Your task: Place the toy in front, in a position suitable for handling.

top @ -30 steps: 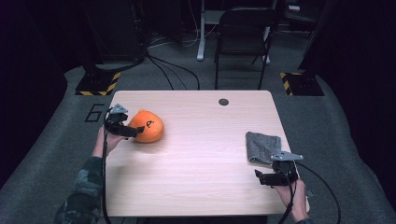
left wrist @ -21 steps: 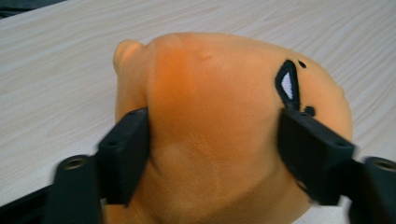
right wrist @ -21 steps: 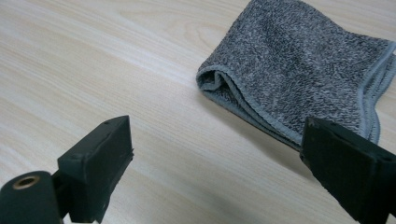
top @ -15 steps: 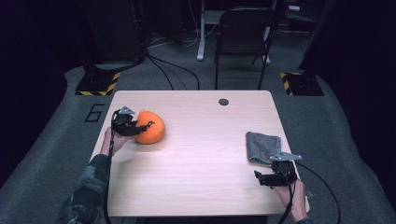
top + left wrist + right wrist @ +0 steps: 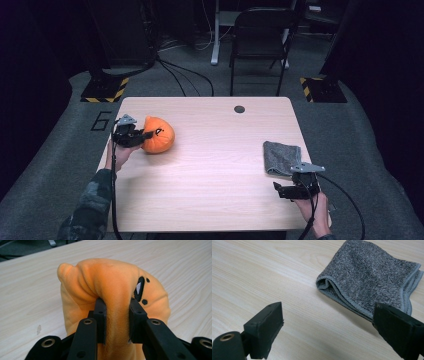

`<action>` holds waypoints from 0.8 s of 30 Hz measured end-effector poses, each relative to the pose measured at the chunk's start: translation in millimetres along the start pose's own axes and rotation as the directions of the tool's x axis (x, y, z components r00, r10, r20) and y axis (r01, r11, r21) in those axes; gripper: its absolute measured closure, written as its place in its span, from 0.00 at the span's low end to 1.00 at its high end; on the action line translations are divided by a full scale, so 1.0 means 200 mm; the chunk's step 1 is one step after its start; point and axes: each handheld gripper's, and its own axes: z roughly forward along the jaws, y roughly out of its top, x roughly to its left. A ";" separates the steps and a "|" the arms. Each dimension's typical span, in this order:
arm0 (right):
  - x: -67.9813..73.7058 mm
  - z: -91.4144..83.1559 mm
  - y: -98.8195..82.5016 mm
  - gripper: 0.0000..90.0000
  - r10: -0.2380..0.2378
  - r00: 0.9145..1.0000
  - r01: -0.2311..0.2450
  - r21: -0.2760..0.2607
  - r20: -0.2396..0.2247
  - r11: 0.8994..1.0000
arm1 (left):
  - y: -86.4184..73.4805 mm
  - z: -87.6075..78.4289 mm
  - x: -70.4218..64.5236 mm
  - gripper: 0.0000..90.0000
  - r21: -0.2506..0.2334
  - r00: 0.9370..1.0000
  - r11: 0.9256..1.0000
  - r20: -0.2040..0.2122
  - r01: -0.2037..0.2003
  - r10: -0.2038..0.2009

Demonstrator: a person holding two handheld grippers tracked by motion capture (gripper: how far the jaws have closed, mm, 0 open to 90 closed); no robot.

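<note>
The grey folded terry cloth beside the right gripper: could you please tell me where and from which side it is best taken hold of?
Probably the rolled fold edge of the grey folded terry cloth facing the right gripper. That edge stands slightly proud of the wooden table, giving the open jaws a ridge to pinch. Come in low from the person's side with one jaw over the fold, since the flat top offers nothing to grip.

My plush pumpkin (image 5: 110,287) is bright orange with a black eye and small black dots – the cloth (image 5: 372,280) is speckled grey with a paler grey edge. Table (image 5: 210,200): pale wood grain. Both grippers' jaws – black.
</note>
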 end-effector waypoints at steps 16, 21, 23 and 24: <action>0.00 0.02 -0.01 0.10 0.002 1.000 -0.002 0.017 0.002 1.000 | 0.10 -0.22 -0.29 0.79 -0.087 0.998 0.995 -0.025 0.056 -0.059; 0.01 0.01 -0.01 0.11 -0.001 1.000 0.001 0.014 0.002 1.000 | 0.11 -0.23 -0.38 0.79 -0.102 0.998 0.993 -0.017 0.062 -0.064; 0.01 0.02 -0.01 0.11 -0.005 1.000 0.005 0.014 0.000 1.000 | 0.11 -0.23 -0.41 0.79 -0.101 0.998 0.993 -0.010 0.062 -0.063; 0.01 0.02 -0.01 0.11 -0.009 1.000 0.009 0.013 0.001 1.000 | 0.11 -0.23 -0.41 0.79 -0.101 0.998 0.993 -0.010 0.062 -0.063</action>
